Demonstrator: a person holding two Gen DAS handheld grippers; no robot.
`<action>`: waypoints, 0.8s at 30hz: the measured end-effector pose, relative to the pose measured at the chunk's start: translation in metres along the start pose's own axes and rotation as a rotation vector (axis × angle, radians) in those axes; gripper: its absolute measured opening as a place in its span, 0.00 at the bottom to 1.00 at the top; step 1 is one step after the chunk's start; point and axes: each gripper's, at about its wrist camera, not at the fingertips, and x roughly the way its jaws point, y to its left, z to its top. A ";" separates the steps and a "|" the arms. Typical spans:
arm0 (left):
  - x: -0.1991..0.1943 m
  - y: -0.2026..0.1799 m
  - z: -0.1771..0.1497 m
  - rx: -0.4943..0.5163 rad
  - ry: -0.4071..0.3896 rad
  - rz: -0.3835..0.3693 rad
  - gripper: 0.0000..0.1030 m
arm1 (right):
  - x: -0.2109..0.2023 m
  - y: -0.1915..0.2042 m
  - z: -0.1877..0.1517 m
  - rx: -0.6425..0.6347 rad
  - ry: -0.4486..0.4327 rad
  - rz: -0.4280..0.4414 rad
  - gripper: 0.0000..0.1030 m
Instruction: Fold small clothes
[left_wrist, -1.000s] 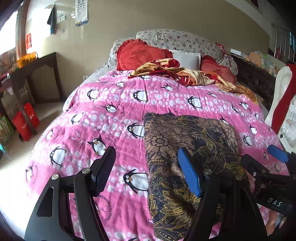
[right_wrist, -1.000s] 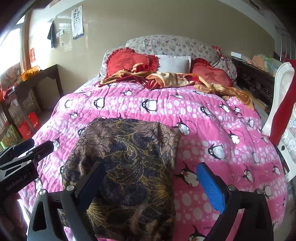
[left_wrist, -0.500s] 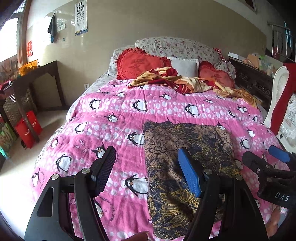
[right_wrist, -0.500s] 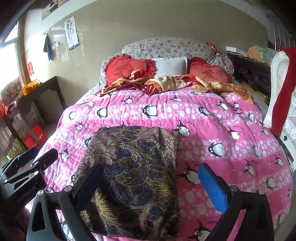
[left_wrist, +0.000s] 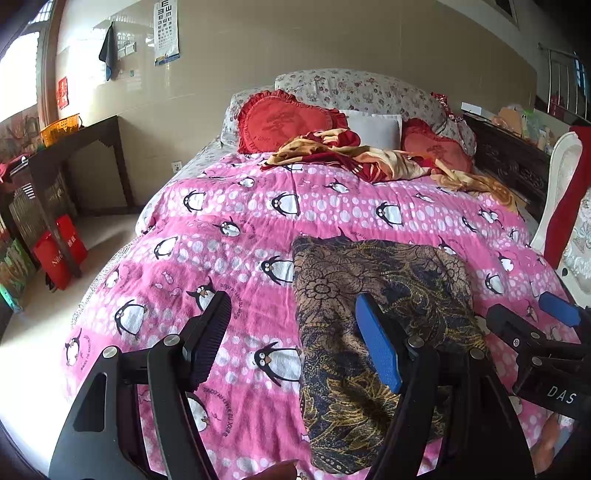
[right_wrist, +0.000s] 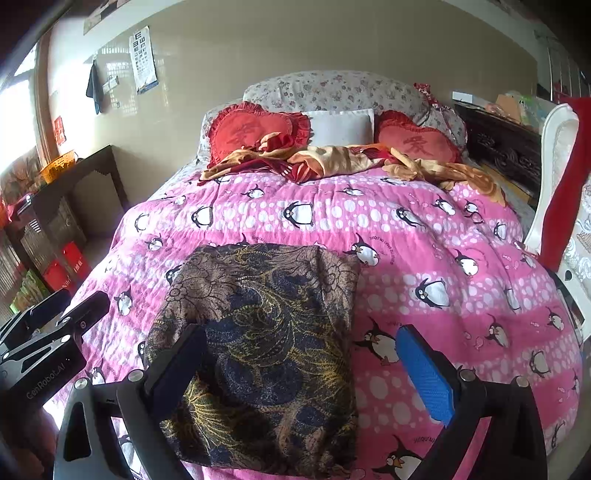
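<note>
Both cameras had drawn back and tipped upward since a second earlier, so more of the wall and the eye chart (left_wrist: 167, 32) came into view, while the folded brown-and-navy floral garment (right_wrist: 266, 343) lay in the same spot on the pink penguin quilt (left_wrist: 229, 236), at the near end of the bed. In the left wrist view the left gripper (left_wrist: 295, 343) hung above the quilt with its jaws well apart and nothing between them, its blue pad over the garment's left half. The right gripper (right_wrist: 303, 362) likewise stood spread wide and empty, its dark finger over the cloth and its blue finger over bare quilt to the right. White letters "DAS" showed on the right gripper's body in the left view, and "GenRobot.AI" could be read on the left gripper's body in the right view. Small looping script ringed some penguins, too fine to read. A red bag (left_wrist: 61, 254) on the floor bore pale lettering beginning "Ni". Two red heart cushions (right_wrist: 255, 129) carried a darker red character each.
</note>
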 end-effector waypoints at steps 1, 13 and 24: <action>0.001 0.000 0.000 0.000 0.001 -0.001 0.68 | 0.001 0.000 0.000 -0.001 0.002 -0.001 0.99; 0.004 -0.003 0.000 0.009 0.009 0.001 0.68 | 0.004 0.004 -0.001 -0.012 0.008 -0.004 0.99; 0.013 -0.006 -0.007 0.015 0.043 -0.006 0.68 | 0.012 0.005 -0.004 -0.028 0.039 0.003 0.99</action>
